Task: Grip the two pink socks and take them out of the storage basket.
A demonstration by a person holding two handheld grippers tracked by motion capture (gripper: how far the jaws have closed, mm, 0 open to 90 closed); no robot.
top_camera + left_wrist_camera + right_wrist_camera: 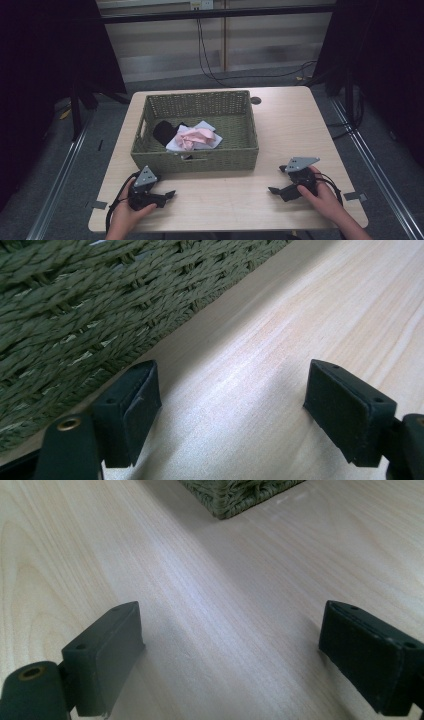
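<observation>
A green woven basket (150,152) stands on the wooden table (290,120), toward its left. Inside lie a pink cloth (196,136), a white cloth (176,144) and a black cloth (164,132). My left gripper (170,195) rests on the table just in front of the basket's front left corner, open and empty. Its own view has the basket wall (75,305) close on the left and bare wood between the pads (135,410). My right gripper (274,190) lies on the table at the front right, open, pointing left, with nothing between its pads (107,650).
Black cables (210,60) hang down behind the table to the floor. A small dark hole (256,100) sits near the table's far edge. Tape marks (357,196) lie at the front corners. Bare wood stretches right of the basket.
</observation>
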